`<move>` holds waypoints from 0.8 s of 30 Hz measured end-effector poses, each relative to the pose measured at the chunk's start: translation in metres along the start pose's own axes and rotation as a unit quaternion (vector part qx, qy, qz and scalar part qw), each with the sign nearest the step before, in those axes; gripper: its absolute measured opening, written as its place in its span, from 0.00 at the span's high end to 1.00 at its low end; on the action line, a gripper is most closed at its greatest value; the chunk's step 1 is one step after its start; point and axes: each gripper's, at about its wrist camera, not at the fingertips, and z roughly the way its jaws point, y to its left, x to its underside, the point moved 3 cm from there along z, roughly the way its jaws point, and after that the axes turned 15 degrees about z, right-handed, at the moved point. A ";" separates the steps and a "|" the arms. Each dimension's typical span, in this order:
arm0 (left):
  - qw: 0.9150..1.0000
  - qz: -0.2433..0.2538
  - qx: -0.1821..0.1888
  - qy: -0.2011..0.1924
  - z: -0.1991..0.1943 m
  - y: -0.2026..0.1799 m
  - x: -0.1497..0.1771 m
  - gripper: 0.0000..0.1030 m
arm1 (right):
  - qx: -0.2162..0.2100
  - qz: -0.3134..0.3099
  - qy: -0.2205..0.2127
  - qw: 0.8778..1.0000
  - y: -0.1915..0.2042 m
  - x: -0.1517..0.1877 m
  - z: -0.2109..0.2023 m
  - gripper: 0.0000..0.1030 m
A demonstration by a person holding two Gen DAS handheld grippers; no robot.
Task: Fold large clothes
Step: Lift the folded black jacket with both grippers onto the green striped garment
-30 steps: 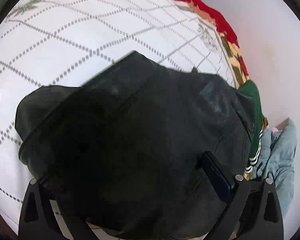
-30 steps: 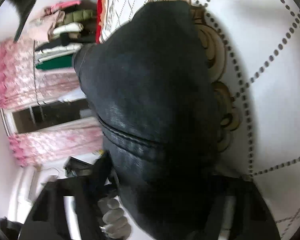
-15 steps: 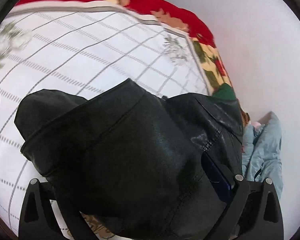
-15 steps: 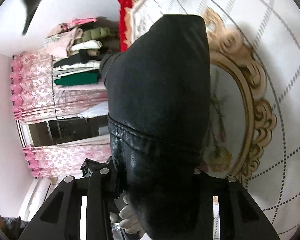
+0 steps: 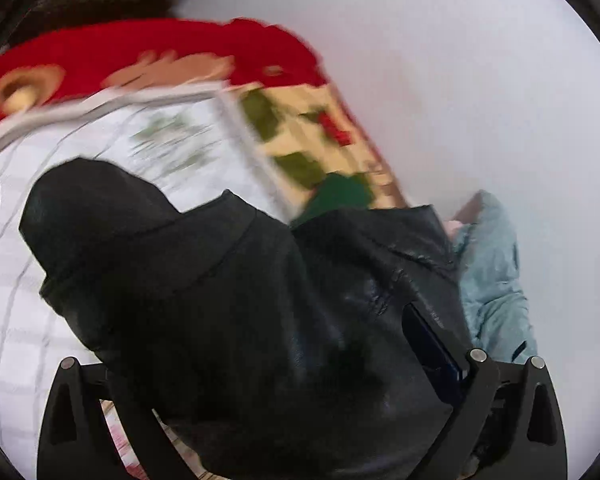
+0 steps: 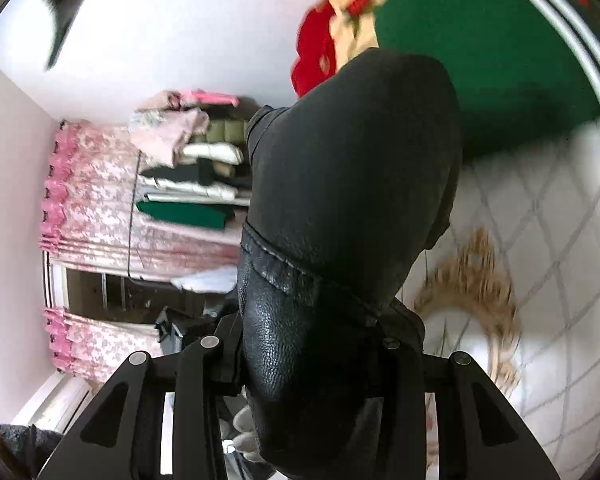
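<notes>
A black leather jacket (image 5: 260,300) fills the lower middle of the left wrist view, bunched and folded over. My left gripper (image 5: 276,392) is shut on the jacket, which covers the gap between its fingers. In the right wrist view the same jacket (image 6: 352,200) hangs as a thick black roll straight ahead. My right gripper (image 6: 300,364) is shut on it, with leather pinched between the two fingers. The jacket is held above a white quilted bedspread (image 5: 16,320).
The bedspread has a red floral border (image 5: 148,52) and a gold oval motif (image 6: 472,280). A green garment with white stripes (image 6: 500,52) lies on the bed. A light blue garment (image 5: 496,280) lies by the wall. Folded clothes (image 6: 192,160) are stacked by pink curtains (image 6: 92,184).
Both grippers have lifted and tilted with the jacket. The bed's red border and the wall have come into the left view, the green garment into the right view. Both grips are unchanged.
</notes>
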 end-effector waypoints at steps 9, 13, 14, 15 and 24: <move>0.996 0.071 0.040 -0.039 0.113 -0.096 -0.094 0.02 | -0.042 -0.025 -0.054 0.997 0.059 -0.163 -0.057 0.60; 0.995 0.087 0.032 -0.028 0.179 -0.094 -0.094 0.02 | -0.038 -0.018 -0.047 0.998 0.038 -0.246 -0.056 0.60; 0.996 0.089 0.024 -0.018 0.197 -0.089 -0.090 0.02 | -0.033 -0.016 -0.043 0.998 0.027 -0.265 -0.054 0.60; 0.996 0.091 0.016 -0.007 0.213 -0.083 -0.084 0.02 | -0.030 -0.009 -0.039 0.999 0.013 -0.282 -0.052 0.60; 0.985 0.149 -0.045 0.077 0.262 -0.065 -0.028 0.03 | 0.080 0.081 -0.010 0.993 -0.106 -0.341 -0.054 0.38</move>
